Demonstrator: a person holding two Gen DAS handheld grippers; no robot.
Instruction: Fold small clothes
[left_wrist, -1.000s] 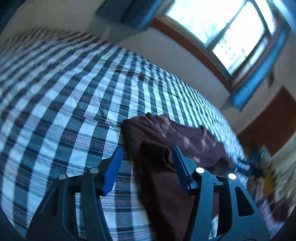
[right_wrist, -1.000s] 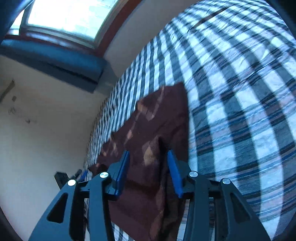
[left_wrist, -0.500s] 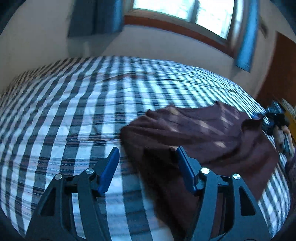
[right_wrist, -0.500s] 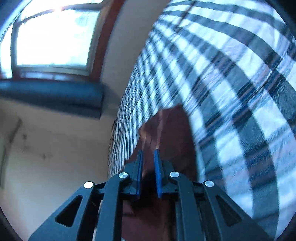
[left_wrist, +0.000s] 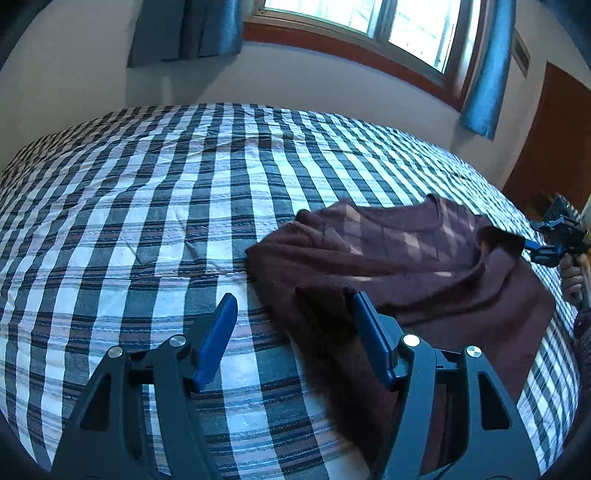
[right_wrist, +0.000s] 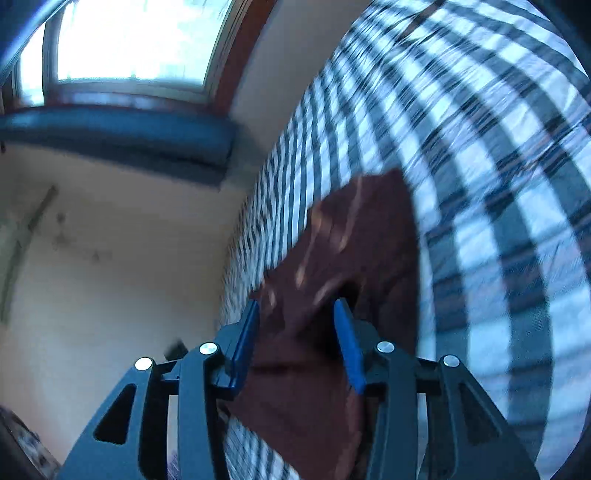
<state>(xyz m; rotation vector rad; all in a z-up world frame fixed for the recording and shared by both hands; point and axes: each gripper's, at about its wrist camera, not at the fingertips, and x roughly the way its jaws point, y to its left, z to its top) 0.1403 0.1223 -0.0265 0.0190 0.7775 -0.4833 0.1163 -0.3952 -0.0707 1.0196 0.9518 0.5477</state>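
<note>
- My left gripper (left_wrist: 293, 325): jaws well apart, just been widening. The near fold of the brown shirt (left_wrist: 406, 266) lies between them against the right-hand blue pad (left_wrist: 373, 343); the left-hand pad is clear of the cloth and over bare bedspread. Nothing is pinched.
- My right gripper (right_wrist: 295, 328): jaws apart, just reopened. A raised ridge of the shirt (right_wrist: 354, 258) sits between the blue pads (right_wrist: 243, 339); this view is blurred, and the pads do not appear to press on the cloth.
- Brown shirt: lies rumpled on the bed, spread from my left gripper towards my right one. Its collar edge faces the far side; faint lighter squares show in the weave.
- My right gripper, seen from the left wrist (left_wrist: 554, 243): at the shirt's far right corner, with the hand (left_wrist: 572, 273) gripping its handle.
- Checked bedspread (left_wrist: 147, 221): blue, white and grey, covering the bed under the shirt.
- Wall, pale, beyond the bed.
- Window (left_wrist: 388, 22) with a wooden frame, blue curtains (left_wrist: 484, 74) at its sides.
- Wooden door (left_wrist: 554, 140), far right.
</note>
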